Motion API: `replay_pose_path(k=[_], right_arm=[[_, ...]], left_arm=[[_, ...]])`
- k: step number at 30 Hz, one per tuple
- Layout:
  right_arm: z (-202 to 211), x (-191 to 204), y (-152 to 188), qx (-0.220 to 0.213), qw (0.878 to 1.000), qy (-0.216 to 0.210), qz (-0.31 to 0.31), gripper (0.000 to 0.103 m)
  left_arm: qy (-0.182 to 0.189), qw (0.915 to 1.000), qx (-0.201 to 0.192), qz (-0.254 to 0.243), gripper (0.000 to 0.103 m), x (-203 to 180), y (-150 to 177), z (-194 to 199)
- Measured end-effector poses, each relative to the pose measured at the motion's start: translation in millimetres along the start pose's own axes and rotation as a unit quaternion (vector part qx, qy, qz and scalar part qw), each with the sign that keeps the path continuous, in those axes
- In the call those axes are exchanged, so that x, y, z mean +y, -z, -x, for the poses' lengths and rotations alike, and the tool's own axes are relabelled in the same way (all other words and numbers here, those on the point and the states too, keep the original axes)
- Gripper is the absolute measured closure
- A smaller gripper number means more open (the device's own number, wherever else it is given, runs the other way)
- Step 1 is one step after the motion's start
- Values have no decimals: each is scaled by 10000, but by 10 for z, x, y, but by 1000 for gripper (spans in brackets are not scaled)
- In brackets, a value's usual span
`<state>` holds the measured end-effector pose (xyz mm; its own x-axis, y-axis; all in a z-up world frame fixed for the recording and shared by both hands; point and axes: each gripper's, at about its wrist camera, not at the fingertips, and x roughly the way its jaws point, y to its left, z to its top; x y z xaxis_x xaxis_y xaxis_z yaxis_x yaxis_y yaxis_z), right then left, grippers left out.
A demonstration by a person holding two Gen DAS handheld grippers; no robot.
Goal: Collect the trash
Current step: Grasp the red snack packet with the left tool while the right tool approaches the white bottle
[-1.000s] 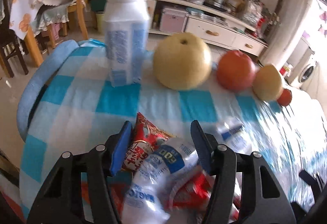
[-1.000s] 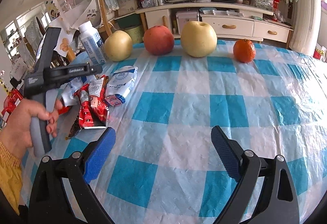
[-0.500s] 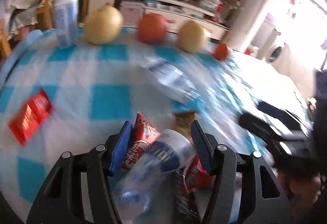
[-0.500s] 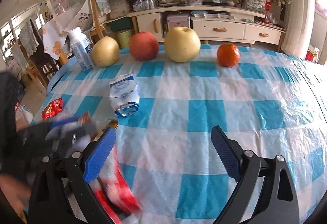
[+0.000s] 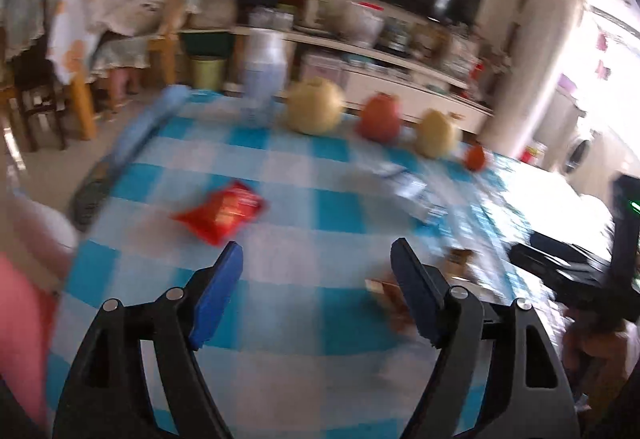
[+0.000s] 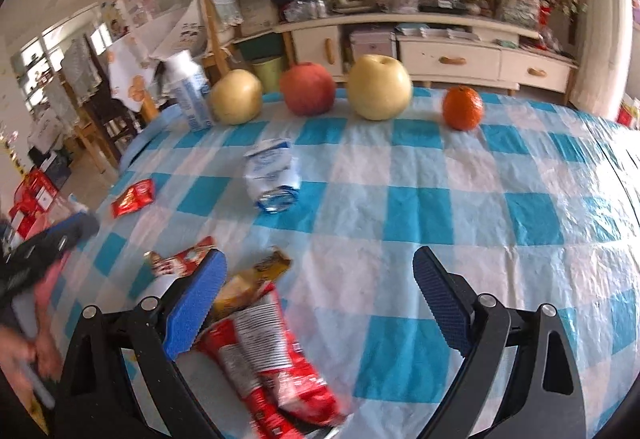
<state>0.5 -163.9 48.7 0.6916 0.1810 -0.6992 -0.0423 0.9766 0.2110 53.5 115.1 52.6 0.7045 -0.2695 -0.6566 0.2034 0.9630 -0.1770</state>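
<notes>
With my left tool (image 5: 316, 279) just spread and empty, I judge the small red wrapper (image 6: 134, 197) at ten o'clock on the table (image 6: 440, 207) light, crinkly and probably slippery, best pinched across its flat middle; right tool (image 6: 316, 297) gapes empty.

Each tool, left tool (image 5: 316, 291) and right tool (image 6: 316, 299), has black triangular-cutout arms, silver rivets and ribbed blue pads (image 6: 192, 309).

L tool (image 5: 316, 271) just opened, empty; R tool (image 6: 316, 279) wide apart.
</notes>
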Motion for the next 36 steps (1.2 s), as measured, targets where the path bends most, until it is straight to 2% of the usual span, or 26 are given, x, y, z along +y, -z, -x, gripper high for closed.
replay_pose_path(k=[4,7,13,18,22,24,28,34,36], right_arm=[[75,198,40,-73,9992,-264,301,10],[111,329,69,-116,9977,-472,463,10],[82,540,123,-39,9942,-796,722,10],[29,664,174,83,9914,-997,844,10],[-16,808,239,198,9878,-1075,1113,10],[-37,849,266,238,9867,-1088,1186,10],[-81,933,303,300,9843,-1033,1401,10],[-174,1014,379,459,9809,-958,1629,10],[-208,1026,396,516,9800,-965,1660,10]], left_arm=[[-249,9994,96,201,26,304,-99,-139],[-378,9991,122,172,26,400,-169,-252],[-649,9959,162,-604,26,379,-245,-443],[-458,9958,159,-779,26,375,-288,-576],[-442,9936,421,-953,27,335,-276,-731],[-392,9942,424,-910,28,336,-290,-731],[-401,9938,603,-840,41,325,-260,-785],[-436,9933,705,-806,51,276,-216,-789],[-435,9936,718,-761,58,277,-223,-782]])
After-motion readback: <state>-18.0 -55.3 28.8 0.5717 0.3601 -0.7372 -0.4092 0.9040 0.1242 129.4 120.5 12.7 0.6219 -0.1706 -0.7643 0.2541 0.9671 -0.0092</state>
